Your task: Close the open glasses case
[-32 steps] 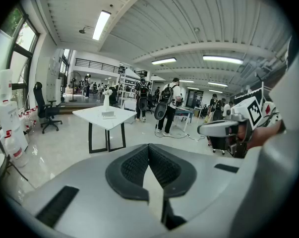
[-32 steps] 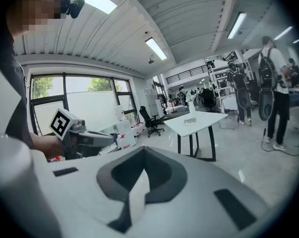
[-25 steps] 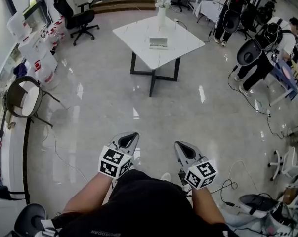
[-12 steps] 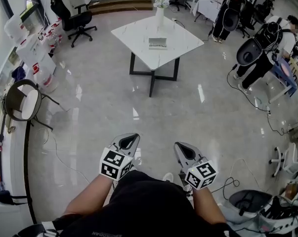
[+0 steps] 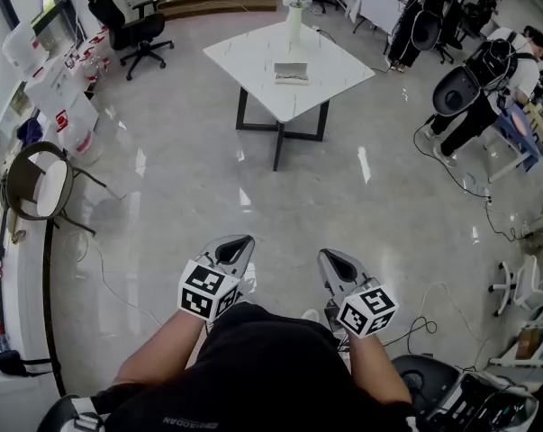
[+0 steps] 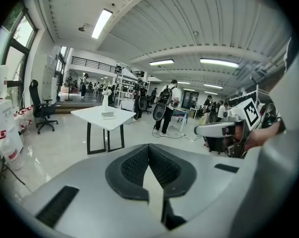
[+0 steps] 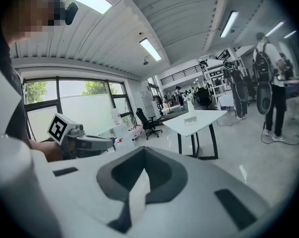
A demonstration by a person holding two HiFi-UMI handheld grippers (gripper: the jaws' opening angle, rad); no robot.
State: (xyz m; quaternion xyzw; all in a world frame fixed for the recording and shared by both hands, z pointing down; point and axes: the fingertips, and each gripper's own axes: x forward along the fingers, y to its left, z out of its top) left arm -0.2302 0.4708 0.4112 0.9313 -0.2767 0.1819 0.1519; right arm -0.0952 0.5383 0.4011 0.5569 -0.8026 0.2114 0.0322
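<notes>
Standing well back from the desk (image 5: 253, 54) bearing the glasses case (image 5: 290, 73).
Holding left tool (image 5: 235, 250) and right tool (image 5: 333, 264) low, side by side, forearms (image 5: 158, 356) angled inward, jaws pressed together, empty.

White tabletop (image 5: 253, 57) far ahead — glasses case (image 5: 291, 73) near its middle, vase (image 5: 294, 18) behind it. Left tongs (image 5: 236, 245) and right tongs (image 5: 331, 261) held low by the body.
</notes>
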